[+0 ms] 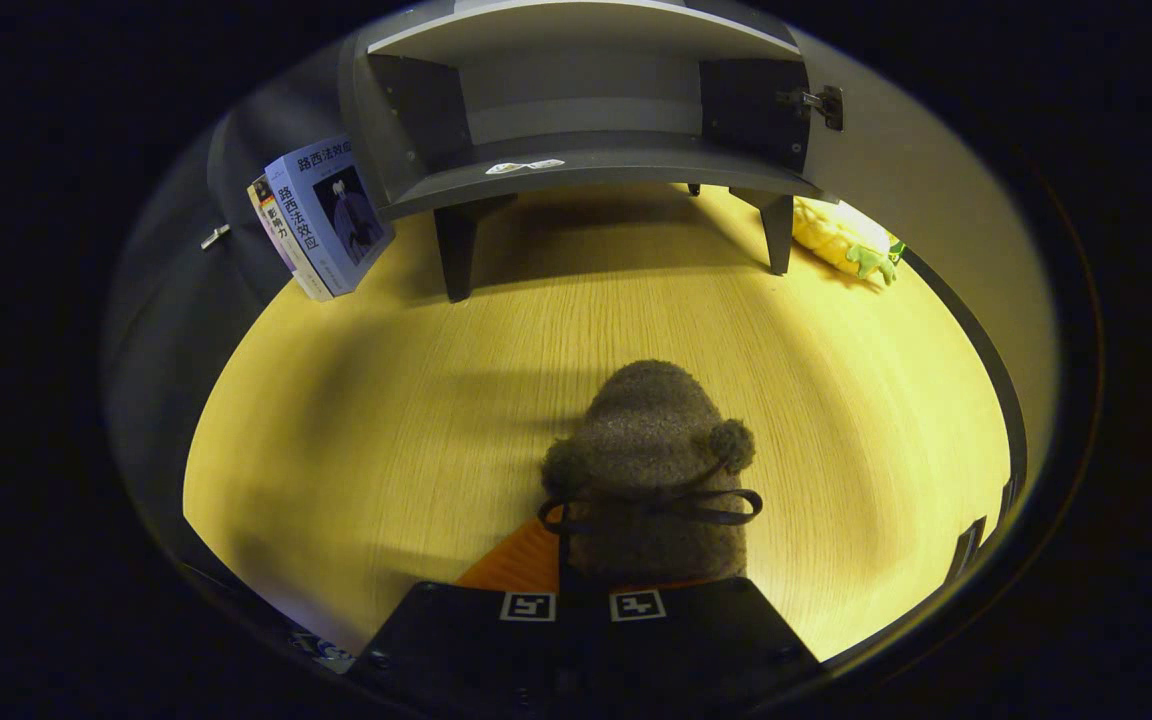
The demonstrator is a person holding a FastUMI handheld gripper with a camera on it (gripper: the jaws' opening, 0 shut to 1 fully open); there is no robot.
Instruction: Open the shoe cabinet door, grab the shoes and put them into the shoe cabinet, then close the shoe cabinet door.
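A fuzzy brown shoe (651, 450) with pompoms, a dark lace bow and an orange lining sticks out just ahead of my gripper (581, 592). The fingers are drawn close together on the shoe's rear edge, so the gripper is shut on it. The shoe hangs over the wooden tabletop (356, 420). Beyond it stands the grey shoe cabinet (576, 165) on short dark legs. Its front is open, and a bare shelf and a hinge (821, 102) on the right side show. The pale door panel (921, 200) is swung out to the right.
Two books (321, 215) lean against the cabinet's left side. A yellow pineapple plush toy (844, 240) lies on the table right of the cabinet's legs. A grey panel with a small handle (216, 237) stands at the left.
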